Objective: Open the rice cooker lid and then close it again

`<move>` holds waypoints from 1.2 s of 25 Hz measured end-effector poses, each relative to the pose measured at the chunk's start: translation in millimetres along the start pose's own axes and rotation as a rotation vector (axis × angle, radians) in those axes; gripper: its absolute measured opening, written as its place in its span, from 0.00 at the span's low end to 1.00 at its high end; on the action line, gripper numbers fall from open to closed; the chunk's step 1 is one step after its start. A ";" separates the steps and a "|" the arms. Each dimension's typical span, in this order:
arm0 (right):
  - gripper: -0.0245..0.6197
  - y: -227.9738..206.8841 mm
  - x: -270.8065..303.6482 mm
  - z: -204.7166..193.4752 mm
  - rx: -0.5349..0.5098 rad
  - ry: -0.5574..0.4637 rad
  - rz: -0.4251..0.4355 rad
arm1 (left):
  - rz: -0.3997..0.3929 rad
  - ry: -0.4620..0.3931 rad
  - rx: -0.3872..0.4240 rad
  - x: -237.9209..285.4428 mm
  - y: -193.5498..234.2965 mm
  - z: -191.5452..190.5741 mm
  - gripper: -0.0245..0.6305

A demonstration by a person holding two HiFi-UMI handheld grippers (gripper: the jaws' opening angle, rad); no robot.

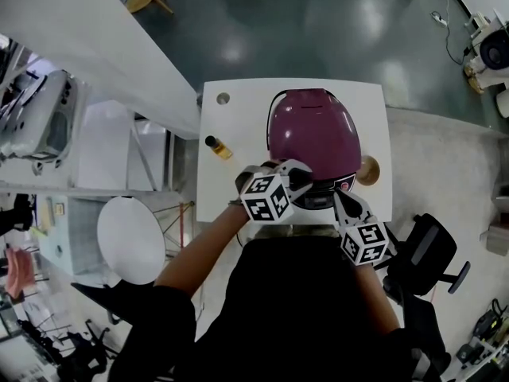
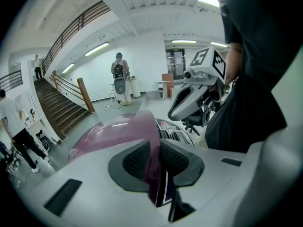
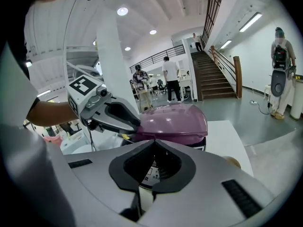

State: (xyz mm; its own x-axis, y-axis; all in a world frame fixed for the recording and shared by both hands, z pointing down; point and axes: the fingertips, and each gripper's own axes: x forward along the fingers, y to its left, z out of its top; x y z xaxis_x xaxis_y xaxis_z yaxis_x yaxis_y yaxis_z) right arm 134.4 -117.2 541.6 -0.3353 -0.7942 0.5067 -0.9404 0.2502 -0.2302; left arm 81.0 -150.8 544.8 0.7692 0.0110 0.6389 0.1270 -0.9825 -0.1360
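A purple-lidded rice cooker [image 1: 314, 134] stands on the white table [image 1: 238, 118]. My left gripper [image 1: 306, 183] is shut on the front lip of the lid [image 2: 118, 131], whose thin purple edge sits between the pads [image 2: 137, 160]. In the right gripper view the lid [image 3: 173, 119] lies low over the body; I cannot tell whether it is latched. My right gripper [image 1: 338, 201] hovers at the cooker's front right, shut with nothing in it, its pads [image 3: 168, 167] meeting in front of the control panel [image 2: 173, 131].
A small bottle with a yellow base [image 1: 219, 146] lies left of the cooker. A round wooden piece [image 1: 368, 169] sits at its right. The table has a cable hole [image 1: 223, 99]. An office chair [image 1: 429, 253] stands to the right, and a round white stool [image 1: 131, 239] to the left.
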 end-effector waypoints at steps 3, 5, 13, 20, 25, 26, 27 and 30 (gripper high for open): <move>0.04 -3.2 1.2 3.6 0.006 -0.024 -0.019 | -0.016 0.004 -0.008 2.3 -1.8 -2.0 0.13; 0.04 -6.6 2.3 6.1 0.022 -0.038 -0.030 | -0.020 0.005 -0.010 3.2 -2.2 -3.2 0.13; 0.04 -9.0 6.0 7.7 0.037 -0.039 -0.038 | -0.036 -0.004 -0.022 5.0 -4.8 -7.8 0.13; 0.04 -9.2 8.7 6.9 0.041 -0.030 -0.033 | -0.031 -0.023 -0.042 5.7 -0.7 -8.2 0.10; 0.04 -11.6 9.7 6.4 0.046 -0.027 -0.038 | -0.027 -0.036 -0.075 7.5 1.5 -10.2 0.07; 0.04 -11.6 10.2 6.3 0.046 -0.026 -0.038 | -0.030 -0.031 -0.076 8.8 0.9 -11.5 0.07; 0.04 -11.4 10.7 6.0 0.046 -0.024 -0.037 | -0.033 -0.025 -0.075 10.1 0.0 -12.9 0.07; 0.04 -10.2 12.2 5.5 0.046 -0.019 -0.034 | -0.039 -0.007 -0.064 12.9 -2.3 -16.3 0.07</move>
State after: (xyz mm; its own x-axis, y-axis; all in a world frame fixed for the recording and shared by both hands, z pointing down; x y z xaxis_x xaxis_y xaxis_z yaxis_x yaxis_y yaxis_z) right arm 140.2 -132.5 545.6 -0.3018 -0.8123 0.4991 -0.9475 0.1975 -0.2516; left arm 80.4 -151.4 565.8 0.7690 0.0507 0.6372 0.1166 -0.9913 -0.0619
